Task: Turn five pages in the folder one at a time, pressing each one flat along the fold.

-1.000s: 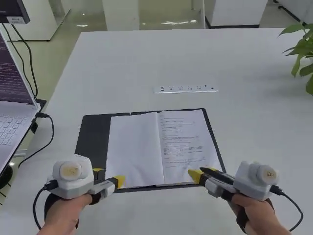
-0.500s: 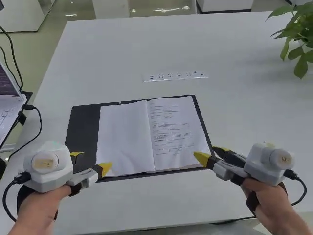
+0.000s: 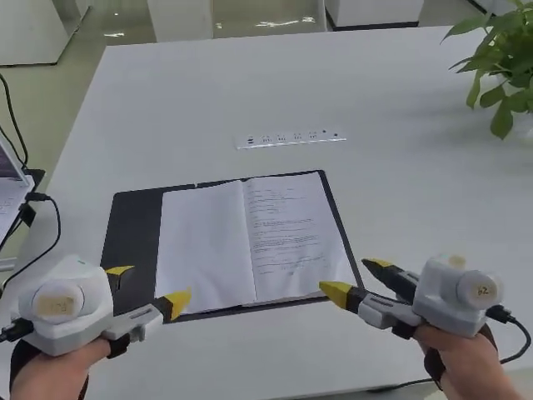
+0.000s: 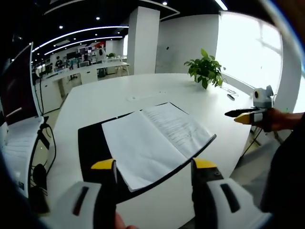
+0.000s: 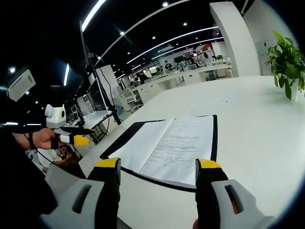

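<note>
Folder [image 3: 133, 242] lies open before left tongs [image 3: 148, 284] and right tongs [image 3: 357, 277], both released; power strip [image 3: 290, 138] beyond.

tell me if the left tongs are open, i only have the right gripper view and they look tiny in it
observer: Yes. In their own view the left tongs are open, the yellow tips wide apart.
operator: ok, anything lying past the folder that i should know about
observer: A white power strip lies beyond the folder's far edge, apart from it.
</note>
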A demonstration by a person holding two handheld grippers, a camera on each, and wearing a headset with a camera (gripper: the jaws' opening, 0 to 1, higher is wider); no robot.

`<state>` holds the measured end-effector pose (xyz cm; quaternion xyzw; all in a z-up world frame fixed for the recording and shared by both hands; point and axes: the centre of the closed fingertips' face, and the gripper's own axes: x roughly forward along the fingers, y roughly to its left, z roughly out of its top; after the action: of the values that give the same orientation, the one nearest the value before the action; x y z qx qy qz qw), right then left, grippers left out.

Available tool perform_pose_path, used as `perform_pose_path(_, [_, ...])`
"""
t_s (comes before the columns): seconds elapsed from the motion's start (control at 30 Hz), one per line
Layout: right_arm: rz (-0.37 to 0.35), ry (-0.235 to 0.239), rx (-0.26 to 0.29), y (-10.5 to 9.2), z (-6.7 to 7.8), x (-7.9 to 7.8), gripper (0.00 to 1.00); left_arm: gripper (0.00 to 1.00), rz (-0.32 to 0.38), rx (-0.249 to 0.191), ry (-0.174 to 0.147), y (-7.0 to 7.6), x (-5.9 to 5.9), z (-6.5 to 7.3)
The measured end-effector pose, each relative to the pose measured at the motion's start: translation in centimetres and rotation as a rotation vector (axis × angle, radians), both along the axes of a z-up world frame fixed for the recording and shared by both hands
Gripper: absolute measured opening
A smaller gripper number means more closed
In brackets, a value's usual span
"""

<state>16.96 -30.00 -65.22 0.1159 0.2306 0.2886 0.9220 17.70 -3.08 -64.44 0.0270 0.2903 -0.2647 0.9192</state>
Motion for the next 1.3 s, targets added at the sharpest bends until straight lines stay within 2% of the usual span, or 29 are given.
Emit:
perform_pose_path(0.17, [-0.008,-0.021,0.004,-0.6,1.0,-0.2,0.69,0.69,0.014,-0.016,-0.010,0.9,-0.7,1.0])
perform_pose_path(0.27, [-0.010,-0.022,0.002,-0.8,1.1,-0.3,0.71,0.71,0.026,-0.010,-0.018,1.5,-1.0,1.4])
perform_pose_path(0.37, [-0.018,-0.015,0.010,-0.9,1.0,-0.6,0.72,0.72,0.036,-0.027,-0.021,1.7,-0.9,1.4])
perform_pose_path(0.53, [-0.013,-0.007,0.009,-0.8,1.0,-1.0,0.73,0.72,0.034,-0.026,-0.023,1.0,-0.9,1.9])
perform_pose_path(0.67, [0.006,0.007,0.004,-0.5,0.6,-1.5,0.72,0.73,-0.001,-0.017,-0.021,-0.2,-0.9,2.1])
perform_pose_path(0.83, [0.023,0.018,0.003,-0.2,0.5,-2.1,0.72,0.72,-0.021,-0.021,-0.023,-1.2,-0.4,2.5])
perform_pose_path(1.17, [0.023,0.030,0.008,-0.7,0.3,-2.5,0.74,0.72,-0.100,0.014,-0.024,-3.6,1.5,2.9])
perform_pose_path(1.3, [0.010,0.032,0.016,-1.2,0.3,-2.4,0.75,0.69,-0.125,0.008,-0.035,-4.6,2.6,3.5])
